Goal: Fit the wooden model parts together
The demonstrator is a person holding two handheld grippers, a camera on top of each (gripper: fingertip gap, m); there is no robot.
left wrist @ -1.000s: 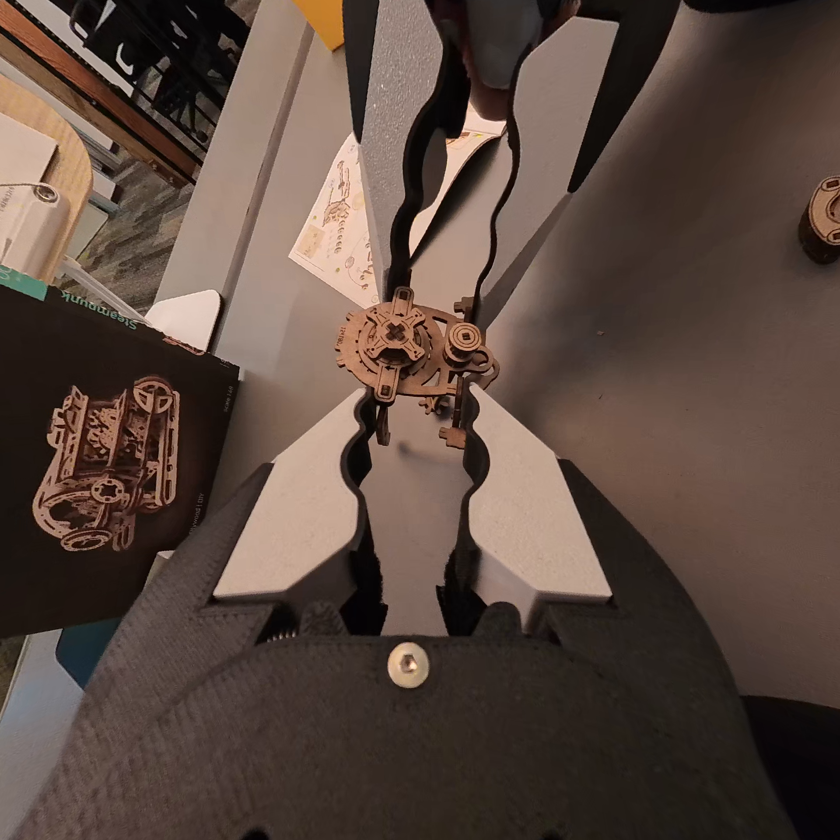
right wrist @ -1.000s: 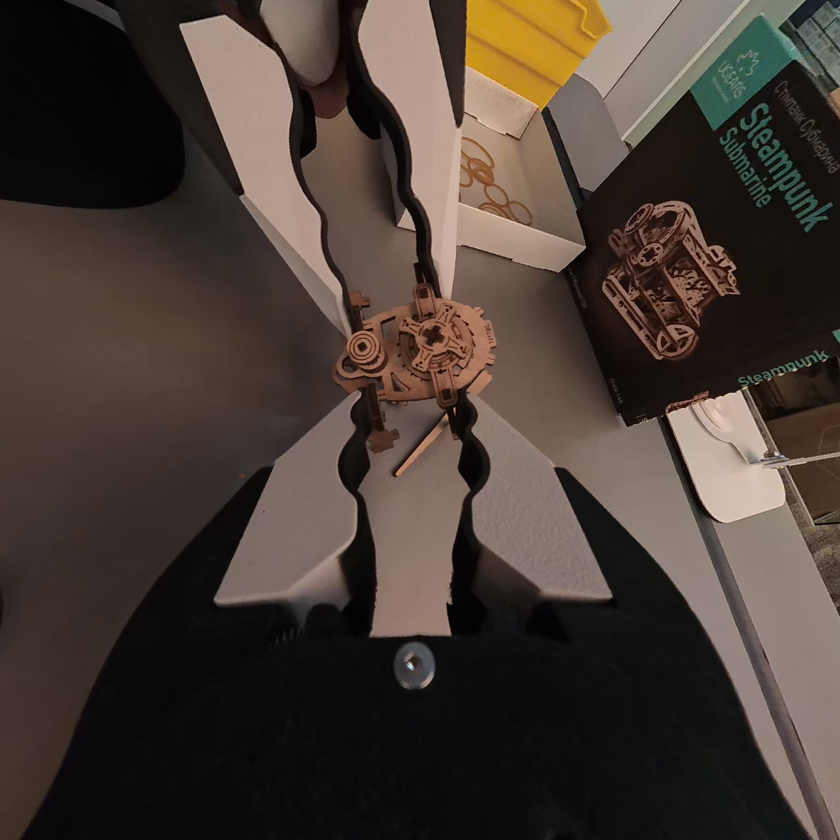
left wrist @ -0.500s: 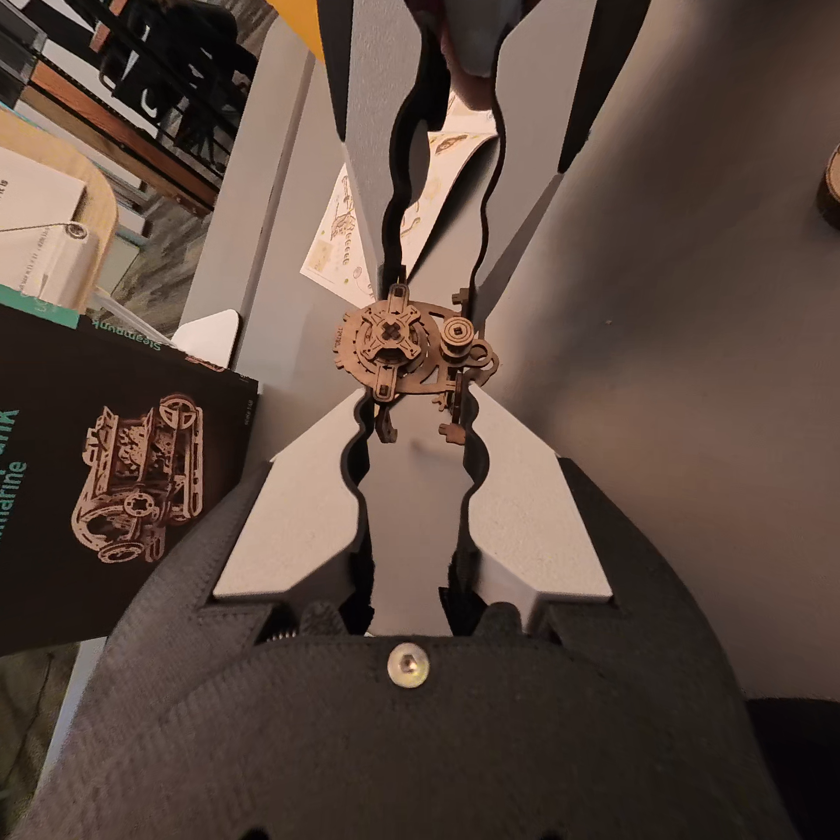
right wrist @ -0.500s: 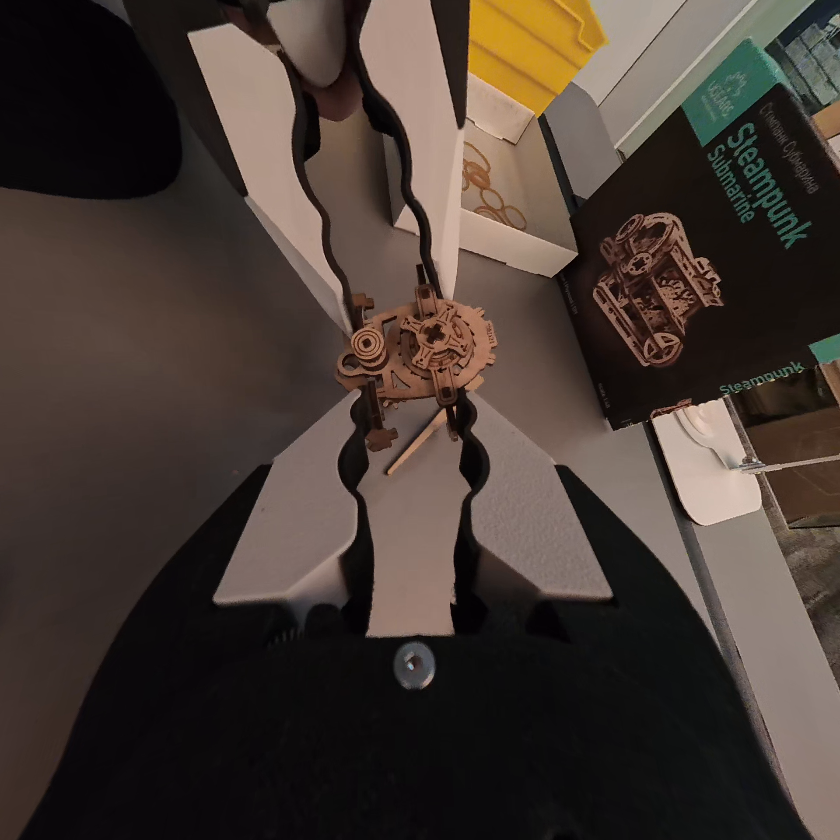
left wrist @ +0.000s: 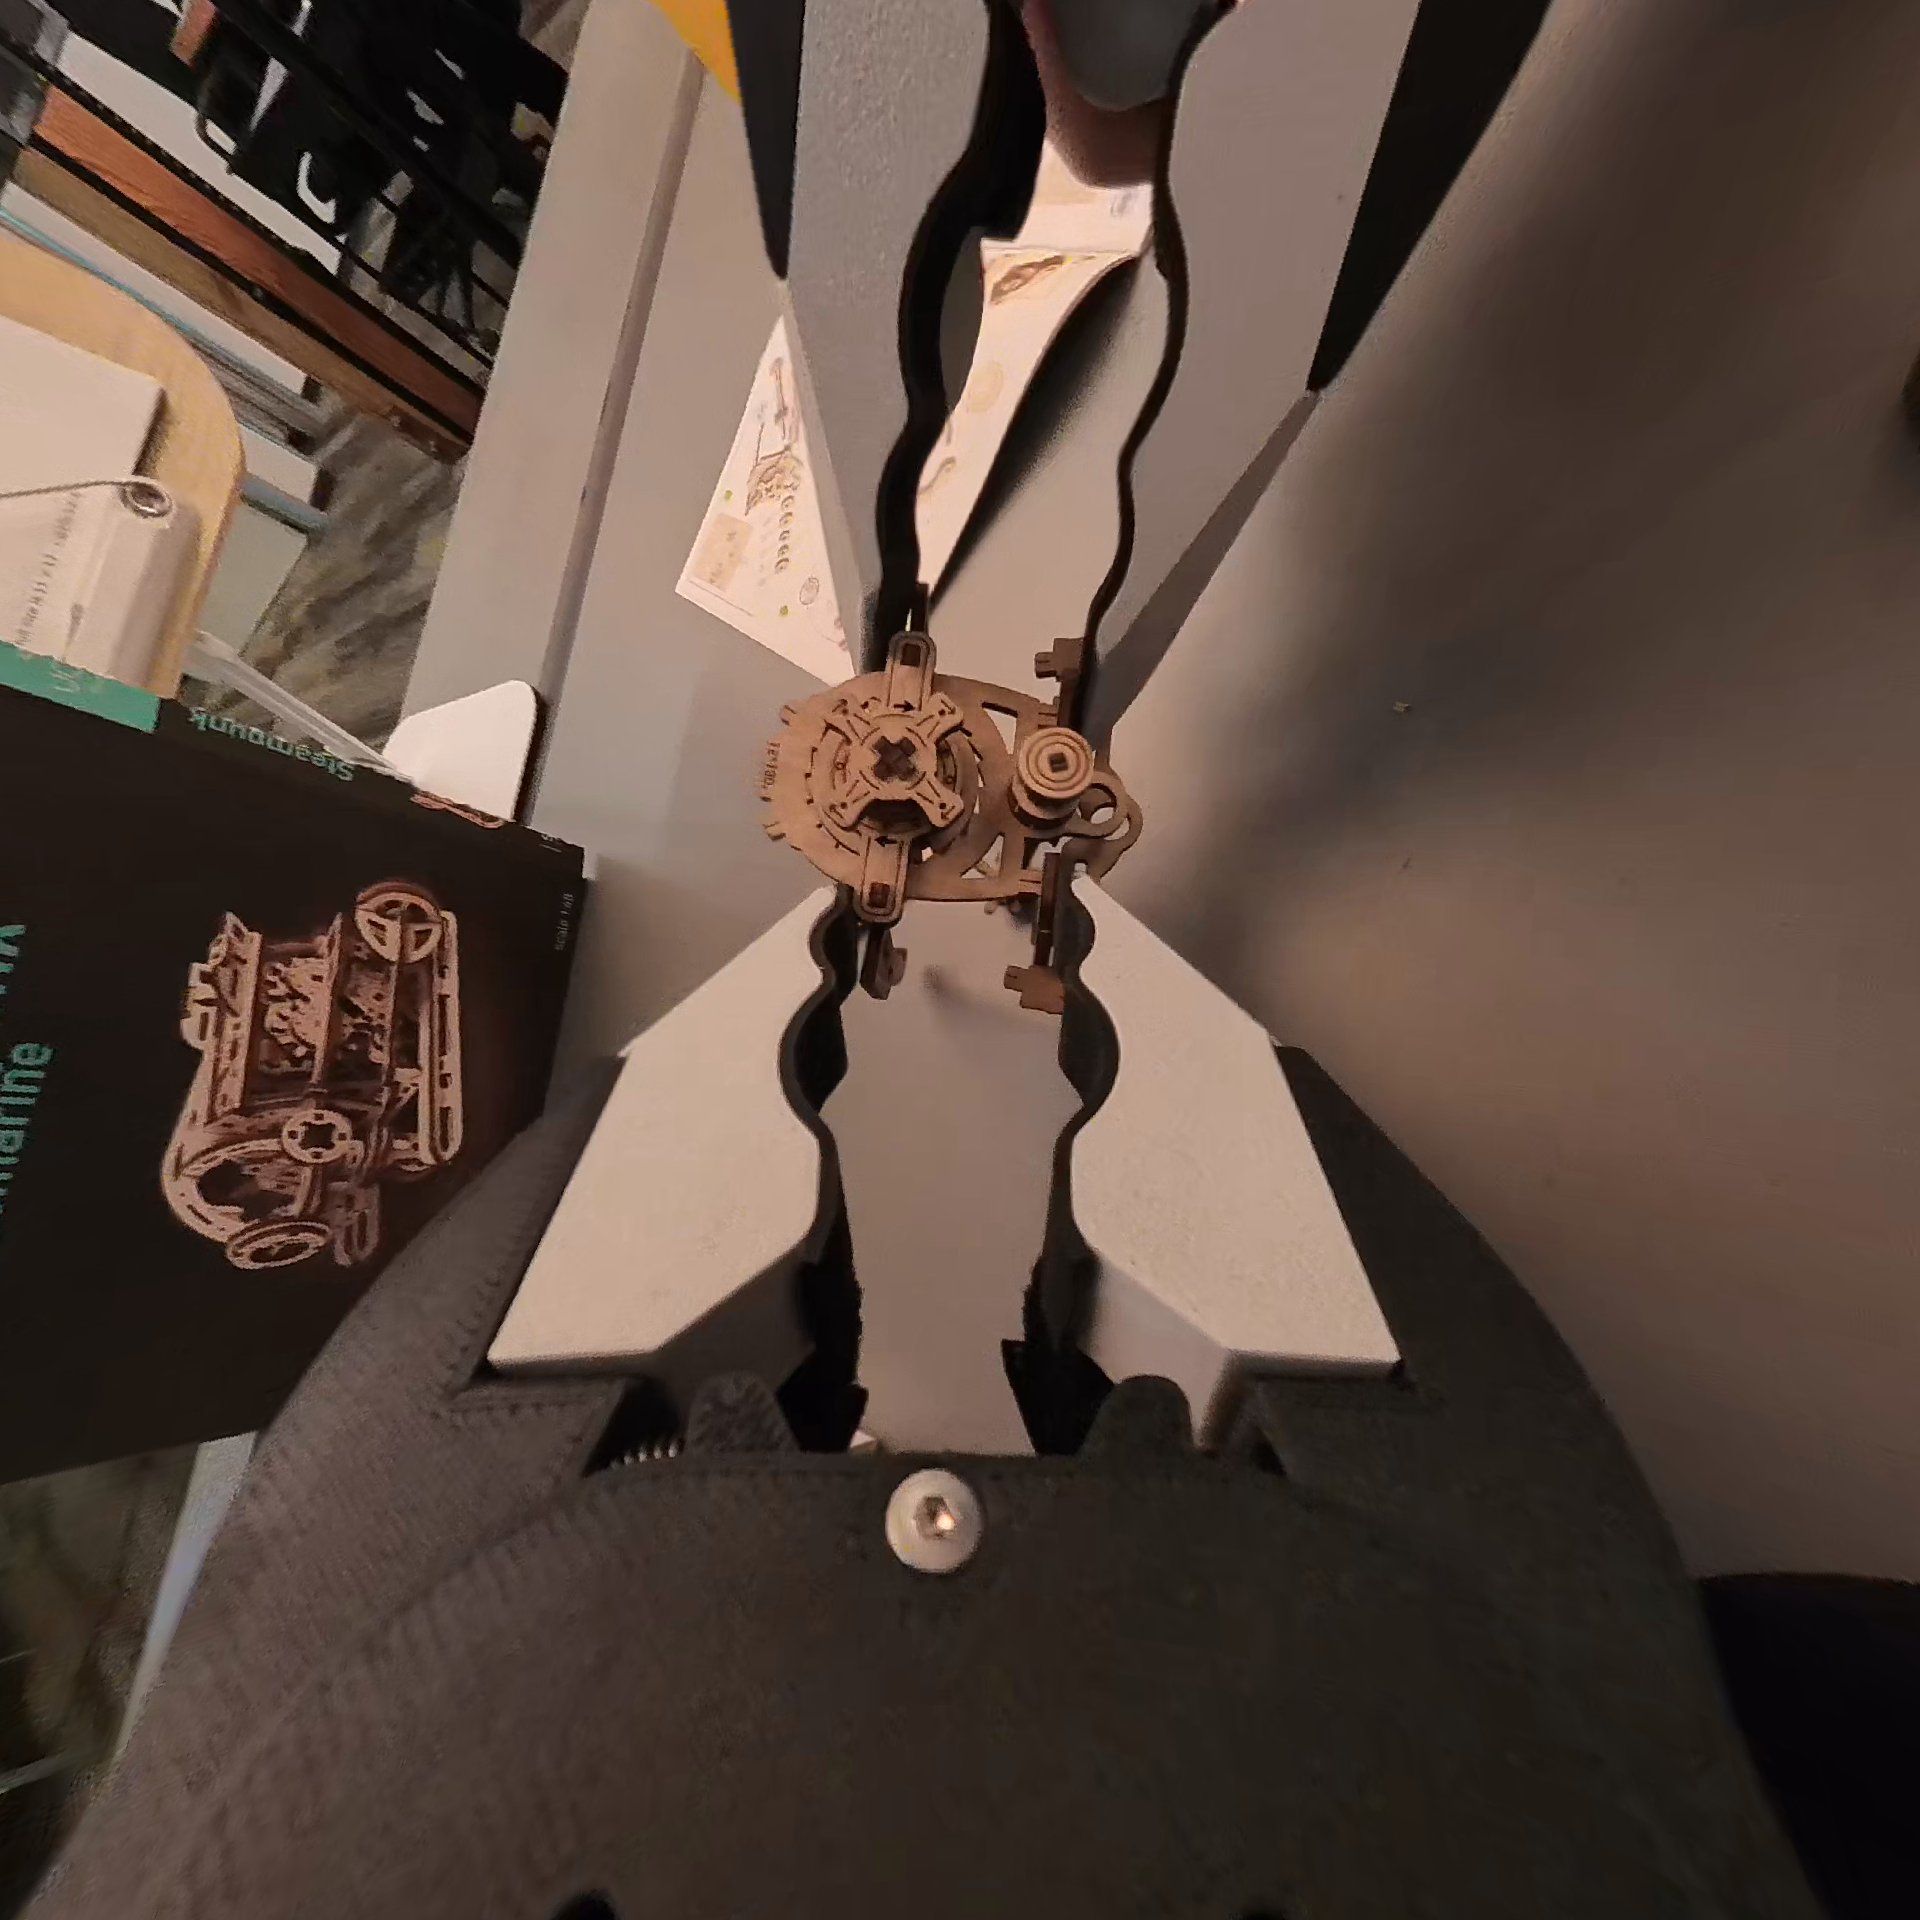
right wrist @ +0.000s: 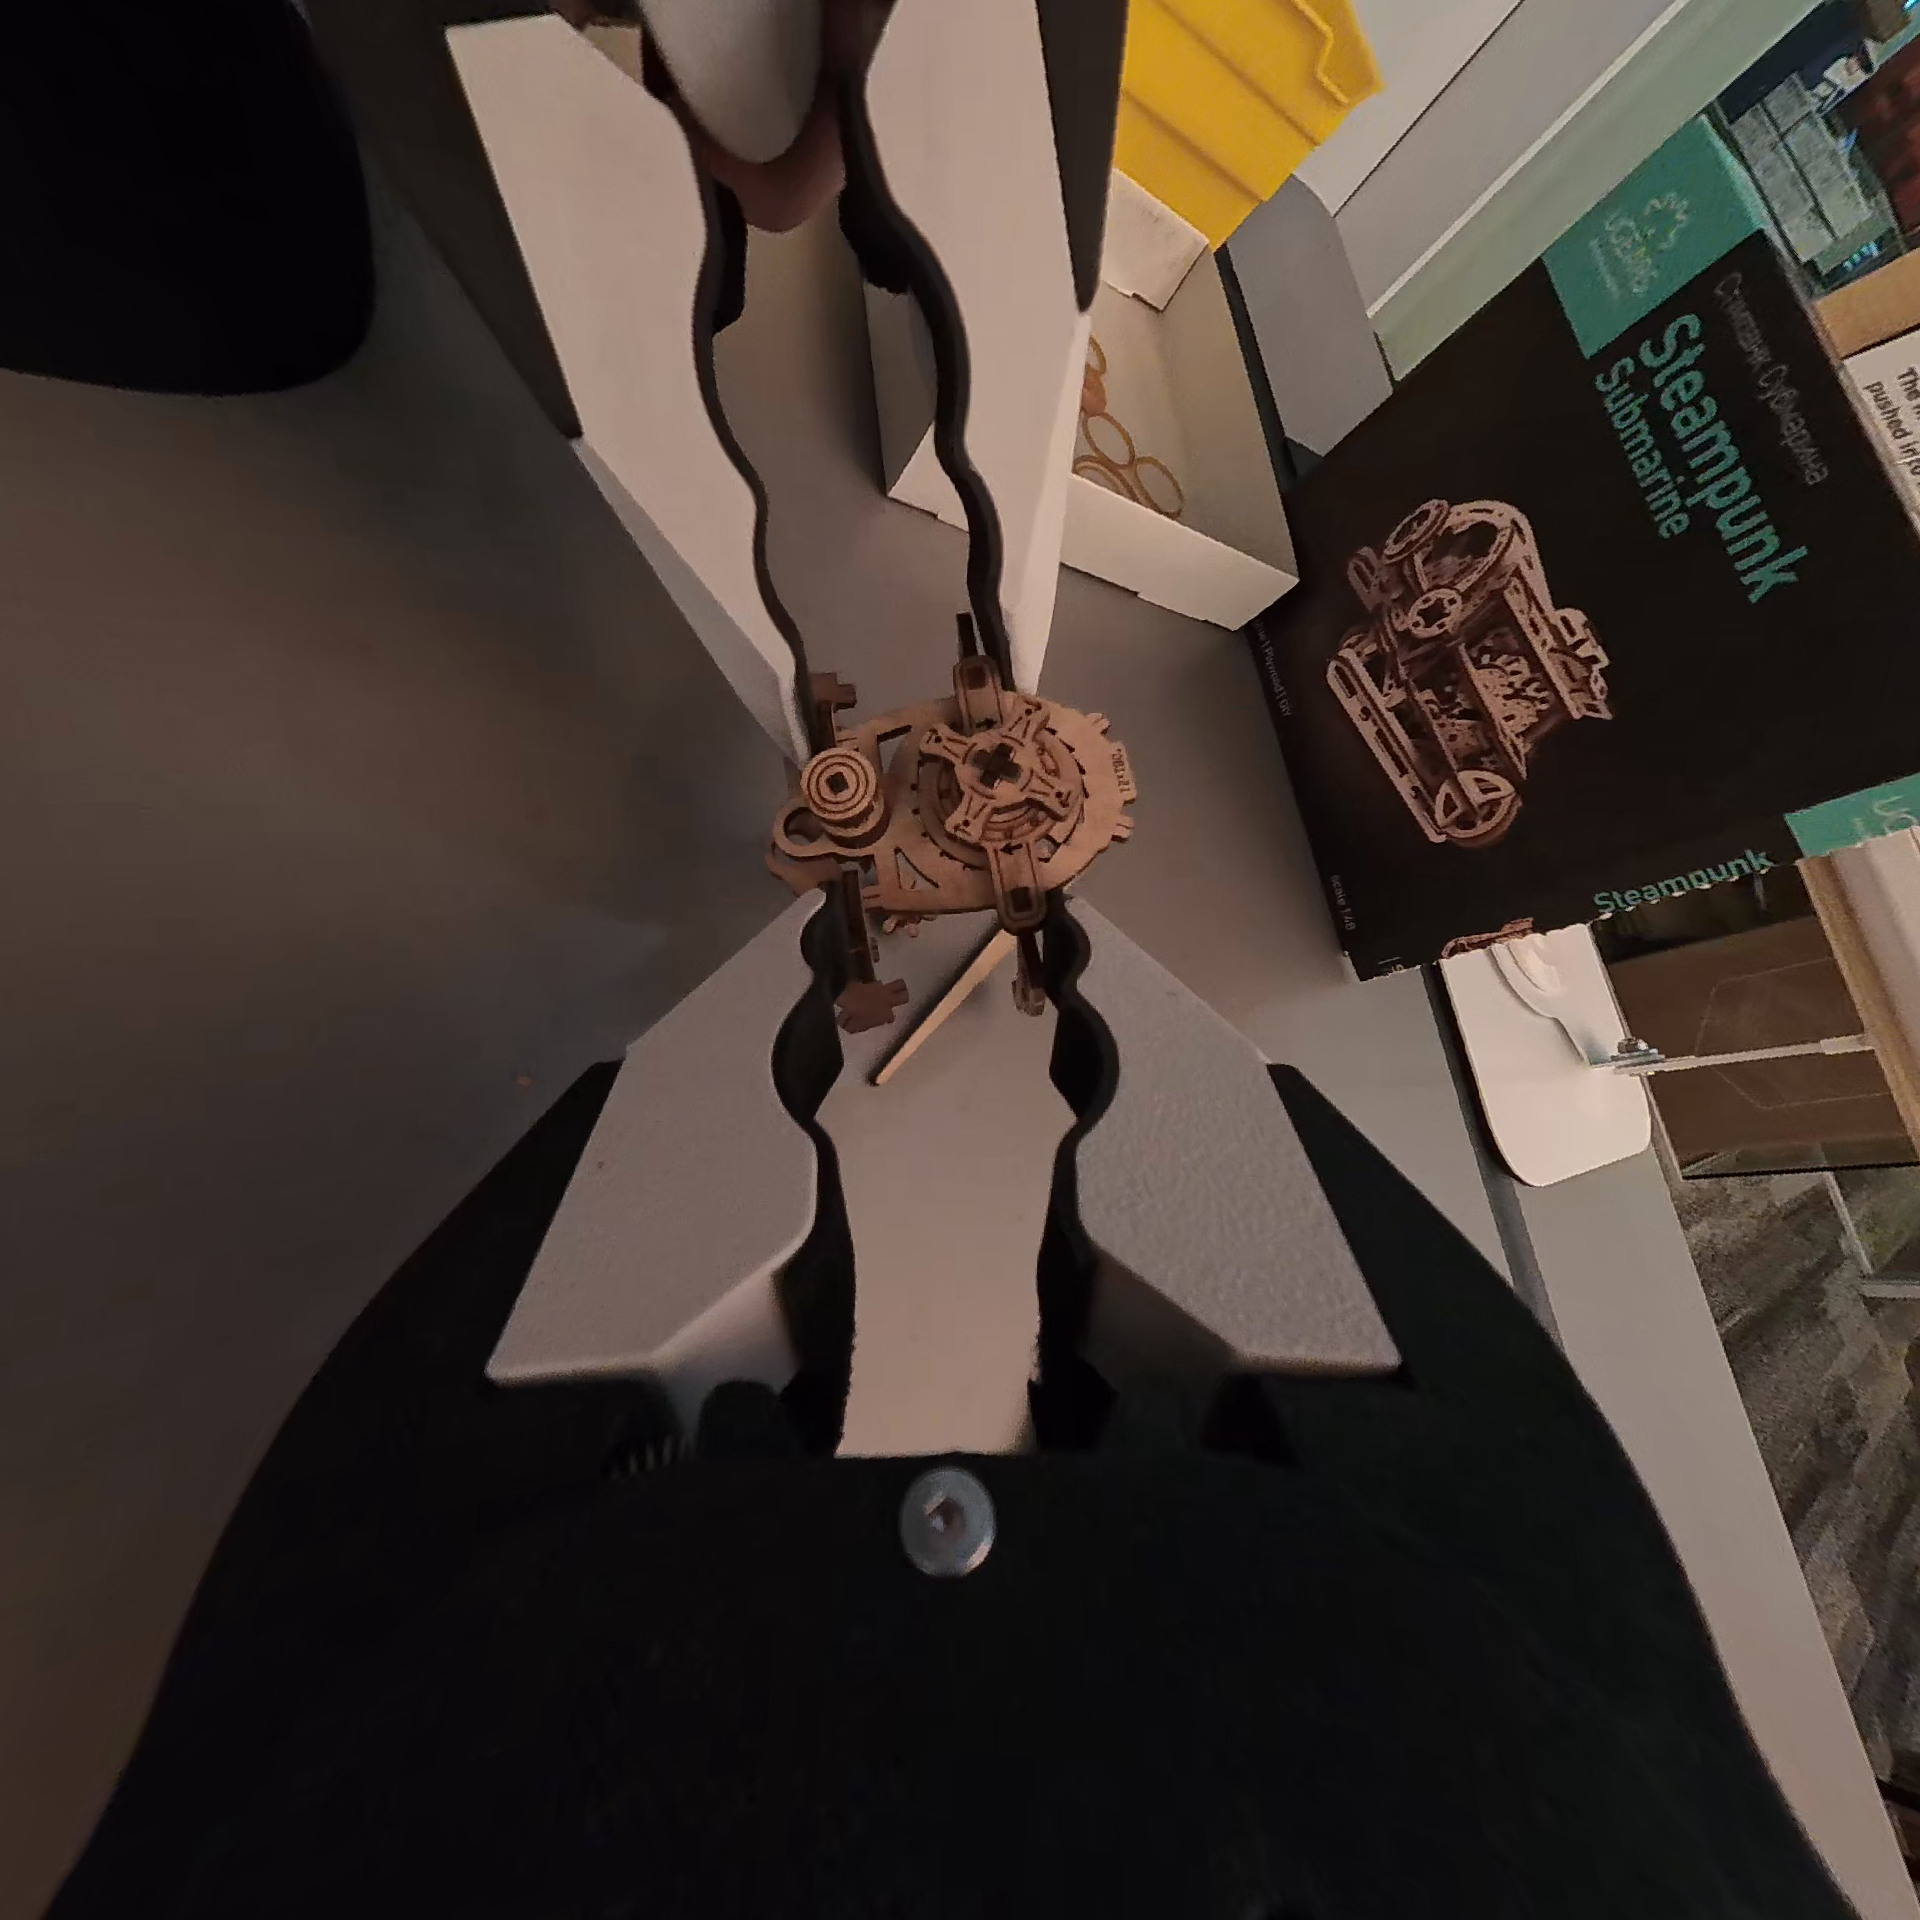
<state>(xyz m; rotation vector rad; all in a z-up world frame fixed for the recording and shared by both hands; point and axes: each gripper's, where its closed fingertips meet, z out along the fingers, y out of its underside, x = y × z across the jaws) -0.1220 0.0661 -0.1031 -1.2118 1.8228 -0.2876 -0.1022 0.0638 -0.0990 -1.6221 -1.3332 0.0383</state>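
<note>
2 grippers meet tip to tip over a grey table, sharing 1 wooden model assembly held clear of the surface.

In the left wrist view, a dark model box printed with a picture of the finished model stands at the far left. At centre the assembly lies flat-faced toward the camera, its long axis running left to right: the toothed disc with a cross-shaped hub on the left, a small stacked spool on the right. Thin struts run from it toward both tools. The left gripper reaches up from below, fingers narrowed onto the struts at the assembly's near edge. The right gripper comes down from the top, clamped on the far edge. An instruction sheet lies beyond.

In the right wrist view, the order flips: spool left, hub disc right. The right gripper pinches the near struts; a loose wooden stick slants below the assembly. Farther right sit a white tray of rubber bands, a yellow bin and the box.
</note>
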